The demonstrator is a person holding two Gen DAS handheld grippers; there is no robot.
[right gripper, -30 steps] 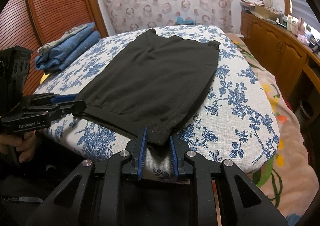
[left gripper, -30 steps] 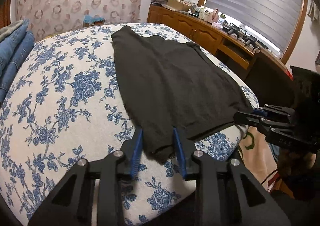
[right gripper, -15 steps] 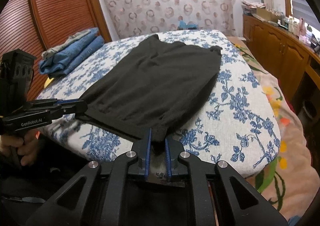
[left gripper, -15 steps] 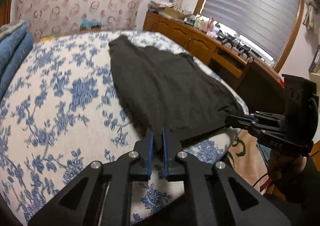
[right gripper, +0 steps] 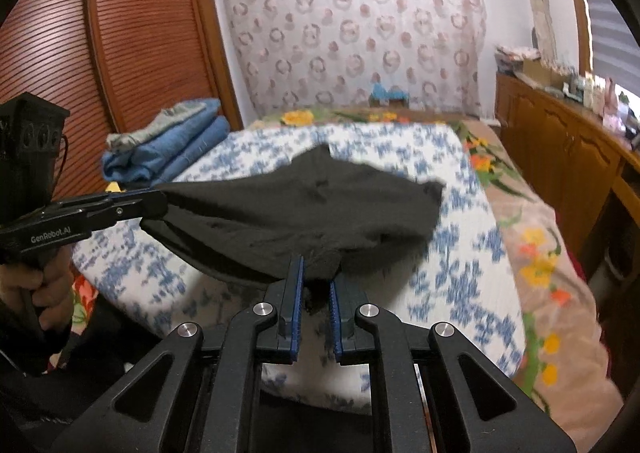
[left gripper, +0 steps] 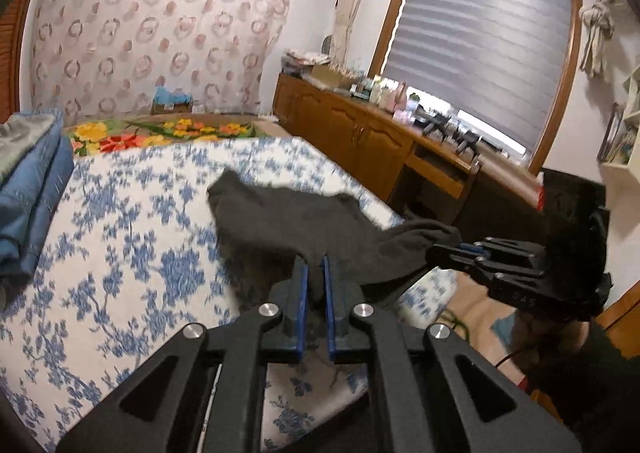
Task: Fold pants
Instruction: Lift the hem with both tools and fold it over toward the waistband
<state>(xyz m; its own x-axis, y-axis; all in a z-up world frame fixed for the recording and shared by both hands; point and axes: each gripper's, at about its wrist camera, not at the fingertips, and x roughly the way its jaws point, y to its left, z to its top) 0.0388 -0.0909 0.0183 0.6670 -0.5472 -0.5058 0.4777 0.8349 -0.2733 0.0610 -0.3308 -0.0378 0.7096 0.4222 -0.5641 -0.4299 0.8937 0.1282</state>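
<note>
Black knit fabric is what we hold: the pants (left gripper: 320,225) hang lifted between our two tools, their near hem raised off the bed (left gripper: 132,253) while the far end still drapes down onto the blue-flowered cover ahead of us. Our left tongs (left gripper: 314,273) are closed nearly all the way, the blue pads (left gripper: 301,293) pinching one near corner of the cloth, which bunches up between them. Our right tongs (right gripper: 316,285) are likewise drawn in tight on the other near corner, a wad of dark fabric caught between their pads (right gripper: 296,293).

From the left wrist camera, the right tool shows off to the right of our tongs, its tip (left gripper: 444,251) buried in the edge of the pants. From the right wrist camera, the left tool reaches in from the left (right gripper: 152,201), gripping the cloth's edge, and the hand (right gripper: 44,285) around its handle is visible below it. The fabric sags between the two grips, stretched wide across the front of the bed.

Beyond and to the left of the tongs, folded blue jeans (right gripper: 168,149) lie stacked on the bed. A wooden cabinet (left gripper: 360,137) runs along the wall to the right, under the window blind (left gripper: 480,41).
</note>
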